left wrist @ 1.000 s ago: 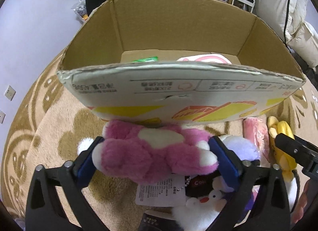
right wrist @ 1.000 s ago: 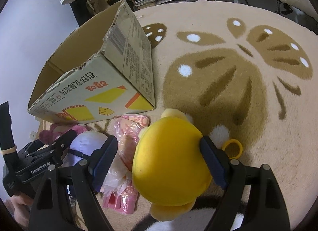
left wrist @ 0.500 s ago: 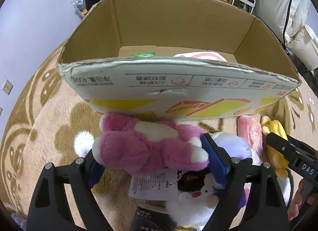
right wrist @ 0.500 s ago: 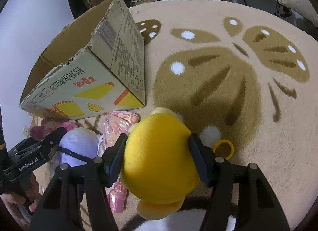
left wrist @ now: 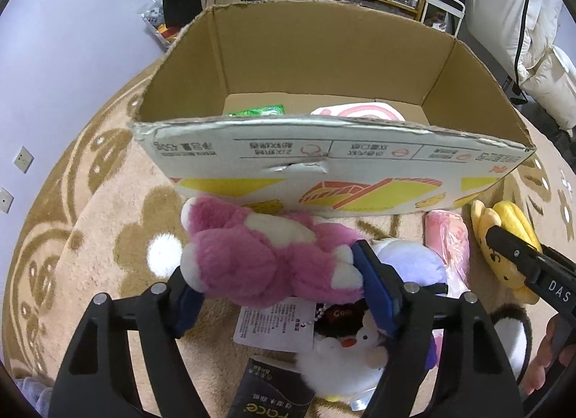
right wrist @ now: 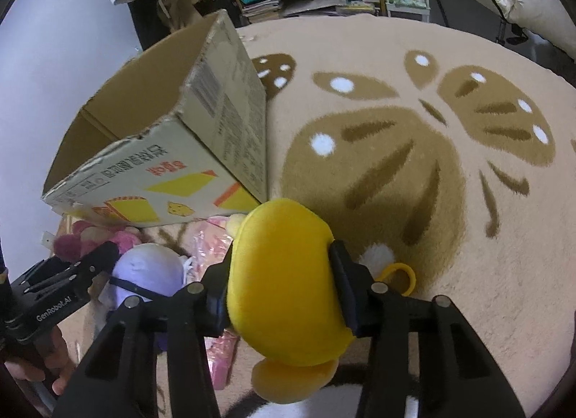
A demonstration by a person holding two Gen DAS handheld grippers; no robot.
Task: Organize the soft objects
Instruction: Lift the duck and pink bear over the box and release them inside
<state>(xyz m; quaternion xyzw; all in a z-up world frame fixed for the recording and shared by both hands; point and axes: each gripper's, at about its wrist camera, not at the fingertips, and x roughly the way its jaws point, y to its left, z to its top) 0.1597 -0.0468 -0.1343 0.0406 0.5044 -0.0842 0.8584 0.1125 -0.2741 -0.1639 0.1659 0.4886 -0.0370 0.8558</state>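
Left gripper (left wrist: 277, 284) clamped across the pink plush (left wrist: 266, 256), blue pads pressed into both flanks, toy low against the near wall of the box (left wrist: 324, 162). Right gripper (right wrist: 282, 292) clamped on the yellow plush (right wrist: 284, 274), fingers sunk into its sides, toy near the box's corner at 10 o'clock in the right view. Box at 12 o'clock in the left view, open-topped, with a green item (left wrist: 257, 110) and a pink-and-white item (left wrist: 360, 112) already inside.

Likely trouble:

- Snagging the near wall. Pink plush sits below the torn rim; pushing forward without rising first would probably ram the wall and shove or tip the light box on the rug (right wrist: 450, 202).
- Dragging extras along. Paper tag (left wrist: 273, 324) and bead chain hang under the pink plush, over a white plush (left wrist: 345, 353) at 6 o'clock; could catch and pull it up, then shed it short of the box.
- Slipping out. Soft filling compresses, so either squeezed toy may creep out of the pads during a swing, the smooth yellow one more so.
- Colliding grippers. Both close together, with the lavender plush (left wrist: 406, 263) and pink packet (left wrist: 448, 238) between them; two simultaneous lifts toward one opening could knock fingers together.
- Yellow ring (right wrist: 397, 275) at 3 o'clock of the yellow plush, lying on the rug; whether it belongs to the toy cannot be told, but it may hook the rim.
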